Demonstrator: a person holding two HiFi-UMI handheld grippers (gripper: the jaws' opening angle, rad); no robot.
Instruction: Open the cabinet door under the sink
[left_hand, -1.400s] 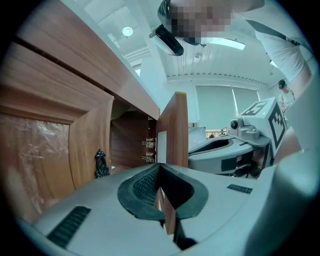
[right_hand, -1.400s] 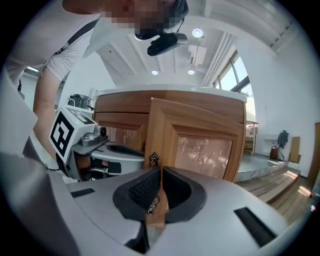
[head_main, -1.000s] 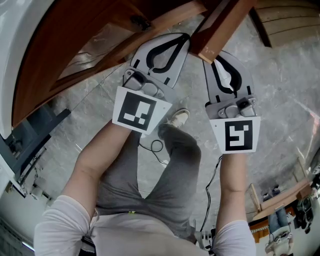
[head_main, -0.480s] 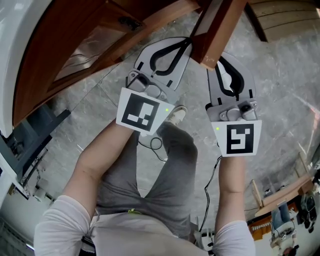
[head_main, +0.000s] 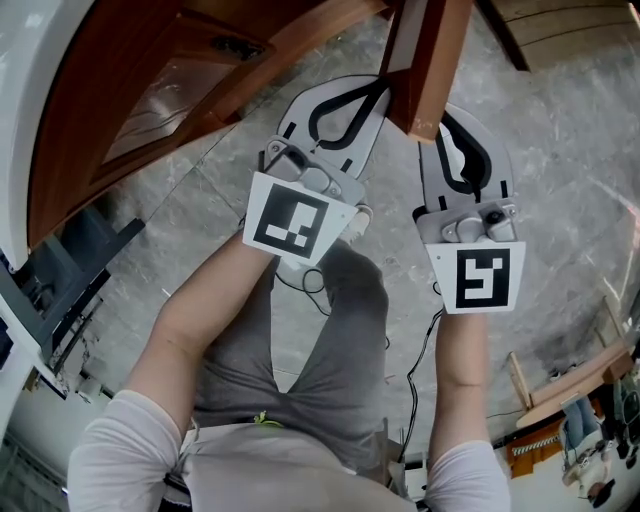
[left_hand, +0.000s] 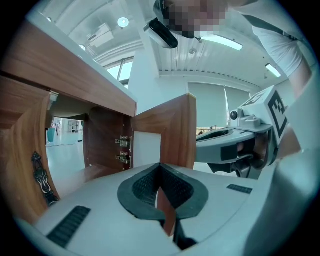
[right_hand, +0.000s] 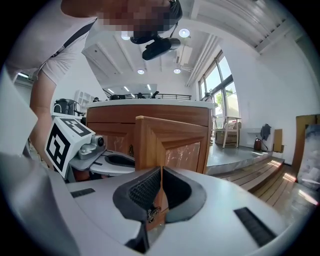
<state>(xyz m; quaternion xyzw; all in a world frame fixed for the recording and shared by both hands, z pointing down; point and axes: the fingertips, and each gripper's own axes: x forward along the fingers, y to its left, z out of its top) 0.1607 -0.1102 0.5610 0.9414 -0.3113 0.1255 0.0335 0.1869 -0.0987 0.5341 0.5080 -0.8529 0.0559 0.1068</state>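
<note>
Progress: door (head_main: 428, 55) already stands swung well out from the cabinet (left_hand: 102, 142) front, inside open to view. Opening looks mostly done.
Left to do: my guess is a bit more swing at most, then let go of the handle and back both grippers off.
Right gripper (right_hand: 161, 172): jaws pressed together at the tips. The small metal handle (right_hand: 149, 215) sits caught in the loop between the pads, so it reads as hooked or pinched on the handle, on the door's outer panelled face.
Left gripper (left_hand: 160, 167): jaws together, nothing between the pads. Tips just beside the door's inner face near its free edge. Cannot tell whether they touch it.
Both grippers: one on each side of the door's free edge, close together, door between them in the head view.
Door position: hinged side at the cabinet's side wall, free edge out toward the person, bottom corner between the two grippers.
Hinges (left_hand: 123, 150): on the inner side wall of the cabinet, at the edge of the opening.
Second door (left_hand: 22, 150): at the left edge of the cabinet front, shut, with its own dark handle (left_hand: 41, 176).
Floor (head_main: 560, 180): grey stone, below everything.
Risk: hooked grip on a small handle may slip if pulled at an angle.
</note>
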